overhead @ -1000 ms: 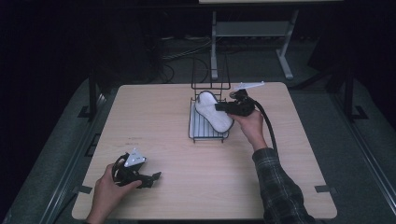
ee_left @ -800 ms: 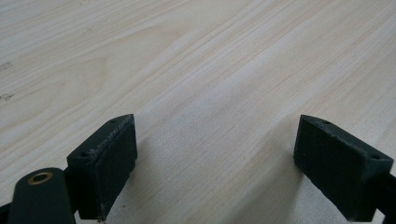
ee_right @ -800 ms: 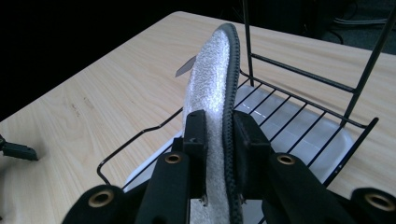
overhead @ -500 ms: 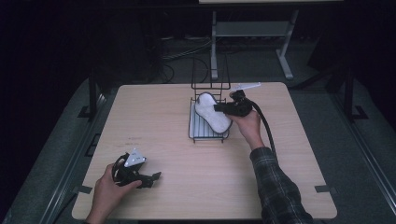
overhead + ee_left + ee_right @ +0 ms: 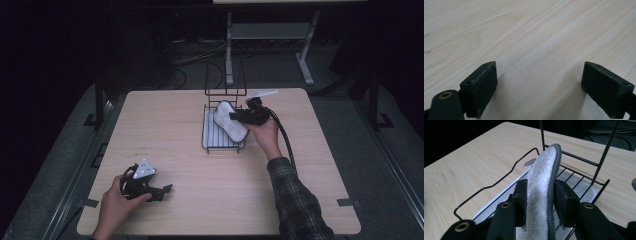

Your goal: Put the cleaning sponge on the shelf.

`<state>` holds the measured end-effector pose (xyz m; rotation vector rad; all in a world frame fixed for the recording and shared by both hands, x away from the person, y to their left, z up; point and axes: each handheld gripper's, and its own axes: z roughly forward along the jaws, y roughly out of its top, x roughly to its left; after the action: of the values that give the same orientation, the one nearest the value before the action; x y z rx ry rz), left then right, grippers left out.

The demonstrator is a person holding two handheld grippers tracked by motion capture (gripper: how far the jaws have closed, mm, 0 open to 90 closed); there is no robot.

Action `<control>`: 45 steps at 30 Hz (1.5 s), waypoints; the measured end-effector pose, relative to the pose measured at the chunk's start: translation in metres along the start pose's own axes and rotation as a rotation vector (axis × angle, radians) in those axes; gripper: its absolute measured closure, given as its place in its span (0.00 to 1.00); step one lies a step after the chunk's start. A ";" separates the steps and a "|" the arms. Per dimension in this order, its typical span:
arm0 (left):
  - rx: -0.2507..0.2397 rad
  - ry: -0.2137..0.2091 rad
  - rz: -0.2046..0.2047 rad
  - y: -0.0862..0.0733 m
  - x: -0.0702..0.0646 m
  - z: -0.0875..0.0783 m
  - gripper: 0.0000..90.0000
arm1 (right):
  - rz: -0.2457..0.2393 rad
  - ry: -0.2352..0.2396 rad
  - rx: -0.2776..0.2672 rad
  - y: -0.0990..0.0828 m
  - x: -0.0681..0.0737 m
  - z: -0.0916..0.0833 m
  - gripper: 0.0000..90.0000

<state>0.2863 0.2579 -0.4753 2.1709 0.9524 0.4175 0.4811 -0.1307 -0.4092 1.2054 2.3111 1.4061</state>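
A grey insole with a dark edge (image 5: 229, 120) (image 5: 543, 185) is held on its side over a black wire rack (image 5: 223, 131) (image 5: 499, 182) with a white tray (image 5: 584, 190) in its base. My right gripper (image 5: 239, 116) (image 5: 539, 202) is shut on the insole, one jaw on each face. At the near left of the table, my left gripper (image 5: 161, 190) (image 5: 539, 87) rests on the wood, open, with bare wood between its jaws.
The light wooden table (image 5: 165, 130) stands over a dark floor. Behind its far edge rises a metal stand (image 5: 270, 35), with cables (image 5: 195, 60) on the floor. The rack's tall back frame (image 5: 225, 80) stands at its far side.
The right gripper with the insole has shifted slightly over the rack. The left gripper has stayed put.
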 end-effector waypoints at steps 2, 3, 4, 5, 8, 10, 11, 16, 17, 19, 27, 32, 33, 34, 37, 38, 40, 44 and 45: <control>0.000 0.000 0.000 0.000 0.000 0.000 0.14 | -0.001 -0.007 0.004 0.000 0.000 0.000 0.66; 0.000 0.000 0.000 0.000 0.000 0.000 0.14 | -0.005 -0.018 0.009 0.000 0.000 0.001 0.64; 0.000 0.000 0.000 0.000 0.000 0.000 0.14 | -0.011 -0.026 0.011 -0.001 0.000 0.001 0.61; 0.000 0.000 0.000 0.000 0.000 0.000 0.14 | -0.013 -0.034 0.014 -0.001 0.000 0.001 0.58; 0.000 0.000 0.000 0.000 0.000 0.000 0.14 | -0.009 -0.051 0.021 -0.001 0.000 0.001 0.53; 0.000 0.000 0.000 0.000 0.000 0.000 0.14 | -0.012 -0.056 0.024 -0.001 0.000 0.001 0.51; 0.000 0.000 0.000 0.000 0.000 0.000 0.14 | -0.014 -0.059 0.027 -0.001 -0.001 0.001 0.50; 0.000 0.000 0.000 0.000 0.000 0.000 0.14 | -0.003 -0.067 0.030 -0.002 -0.003 -0.003 0.46; 0.000 0.000 0.000 0.000 0.000 0.000 0.14 | -0.004 -0.065 0.030 -0.002 -0.003 -0.003 0.46; -0.001 0.000 -0.001 0.000 0.000 0.000 0.14 | -0.011 -0.062 0.029 -0.002 -0.003 -0.007 0.47; -0.001 -0.001 -0.002 0.000 0.000 0.000 0.14 | -0.021 -0.028 0.041 -0.018 -0.009 -0.026 0.86; -0.001 -0.001 -0.002 0.000 0.000 0.000 0.14 | -0.039 -0.031 0.061 -0.032 -0.010 -0.035 0.99; -0.001 -0.001 -0.001 0.000 0.000 0.000 0.14 | -0.039 -0.023 0.063 -0.034 -0.010 -0.037 1.00; -0.001 -0.001 -0.002 0.000 0.000 0.000 0.14 | -0.042 -0.017 0.066 -0.035 -0.010 -0.037 1.00; -0.001 -0.001 -0.002 0.000 0.000 0.000 0.14 | -0.063 -0.002 0.077 -0.040 -0.006 -0.038 1.00; -0.001 -0.001 -0.002 0.000 0.000 0.000 0.14 | -0.072 0.005 0.077 -0.041 -0.003 -0.037 1.00; -0.001 -0.001 -0.002 0.000 0.000 0.000 0.14 | -0.082 0.011 0.076 -0.041 0.001 -0.037 1.00; -0.001 -0.001 -0.002 0.000 0.000 0.000 0.14 | -0.113 0.029 0.093 -0.041 0.012 -0.030 1.00; -0.001 -0.001 -0.002 0.000 0.000 0.000 0.14 | -0.120 0.031 0.099 -0.041 0.014 -0.028 1.00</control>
<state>0.2862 0.2578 -0.4753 2.1687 0.9533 0.4165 0.4350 -0.1481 -0.4242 1.0567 2.4554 1.2936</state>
